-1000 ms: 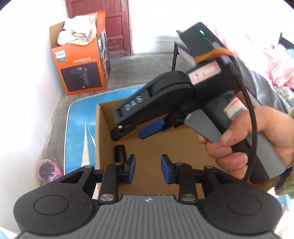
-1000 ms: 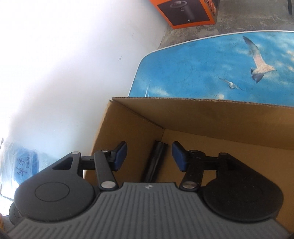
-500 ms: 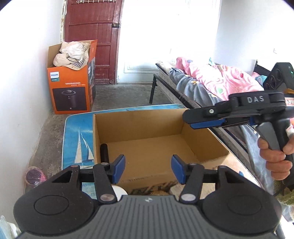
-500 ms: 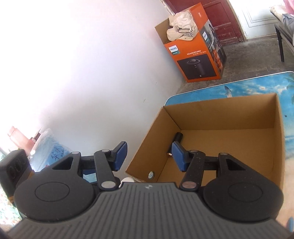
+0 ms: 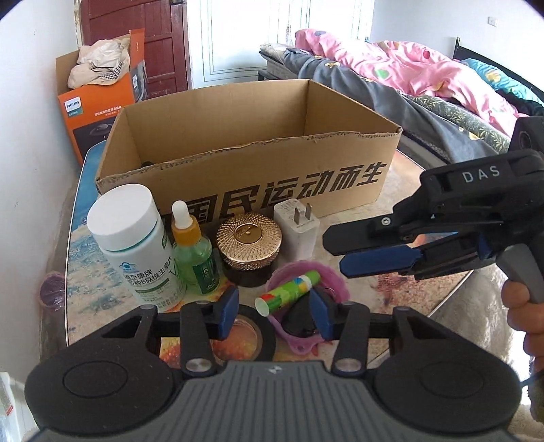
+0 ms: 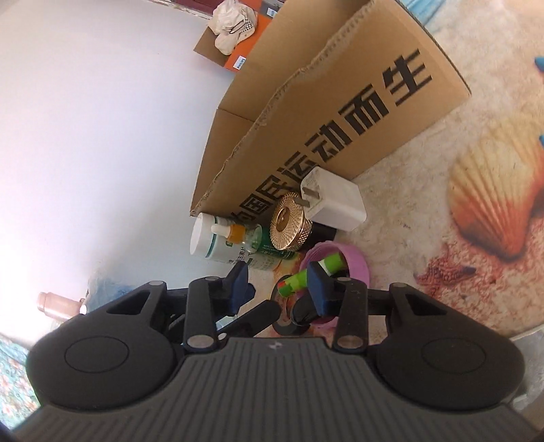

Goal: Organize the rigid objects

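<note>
Both grippers have pulled back out of the cardboard box point(image 5: 238, 142) since a second ago, when I was looking straight down into it at a black cylinder on its floor; now I am seeing the box from outside, with its printed front wall facing me.

I am holding the left gripper point(image 5: 273, 314) low over the cluster of things on the table point(image 5: 391, 289) in front of the box. Its jaws are closing, and nothing is pinched: the green glue stick point(image 5: 289, 289) is lying in the pink bowl point(image 5: 326, 272) beyond the pads, not pressed by them. A roll of black tape point(image 5: 268, 343) is lying flat under the tips.

I am bringing the right gripper point(image 6: 277, 287) in from the right side; in the left view its hand point(image 5: 525, 306) is squeezing the grey trigger. Its jaws are closing too, with the glue stick's end between the pads in the picture, but I cannot tell that they are touching it.

Standing in a row against the box's front wall are a white pill bottle point(image 5: 132, 244), a green dropper bottle point(image 5: 192, 251), a gold-lidded jar point(image 5: 250, 244) and a white plug adapter point(image 5: 297, 231), each just beside the next.

Behind the box, an orange carton point(image 5: 95, 102) with cloth in it is sitting by the red door point(image 5: 112, 20), and a bed point(image 5: 408, 74) with a pink quilt is running along the right.
</note>
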### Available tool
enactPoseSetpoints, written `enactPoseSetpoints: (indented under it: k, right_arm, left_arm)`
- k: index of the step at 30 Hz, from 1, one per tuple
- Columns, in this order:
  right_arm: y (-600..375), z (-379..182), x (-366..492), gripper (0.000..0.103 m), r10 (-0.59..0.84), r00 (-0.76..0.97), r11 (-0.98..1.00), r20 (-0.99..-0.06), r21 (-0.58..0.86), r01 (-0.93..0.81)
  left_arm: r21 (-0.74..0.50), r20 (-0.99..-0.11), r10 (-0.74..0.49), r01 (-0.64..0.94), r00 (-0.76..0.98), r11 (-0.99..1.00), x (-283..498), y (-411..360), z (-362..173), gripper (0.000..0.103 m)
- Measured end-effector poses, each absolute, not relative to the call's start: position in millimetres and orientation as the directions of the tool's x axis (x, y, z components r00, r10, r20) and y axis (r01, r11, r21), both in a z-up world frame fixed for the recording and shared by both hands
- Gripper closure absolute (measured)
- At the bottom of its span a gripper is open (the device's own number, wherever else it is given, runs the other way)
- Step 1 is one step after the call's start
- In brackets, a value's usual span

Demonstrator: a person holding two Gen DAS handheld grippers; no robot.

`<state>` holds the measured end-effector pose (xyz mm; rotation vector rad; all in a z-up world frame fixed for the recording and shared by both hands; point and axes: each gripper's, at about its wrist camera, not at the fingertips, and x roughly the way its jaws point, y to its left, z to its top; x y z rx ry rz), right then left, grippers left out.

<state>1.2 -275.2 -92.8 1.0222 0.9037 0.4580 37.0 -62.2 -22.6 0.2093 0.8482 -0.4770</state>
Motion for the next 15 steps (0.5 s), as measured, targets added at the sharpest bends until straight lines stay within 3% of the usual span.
enactPoseSetpoints:
  k: [6,15]
  right_arm:
    - [-253.7,-102.3,21.1,0.065,0.711,0.531,0.483,-0.462,0.869,0.109]
    - [-256.3,-104.0,32.0,0.065,0.697,0.494,0.540,-0.520,0.834,0.117]
  left_arm:
    - [-0.047,-0.797,-0.306,0.452,0.521,0.891,53.3,-66.0,-38.4,0.073]
    - [-0.172,-0.803,-0.404,0.479,0.438,0.861,42.5,-64.0,-35.4,0.079]
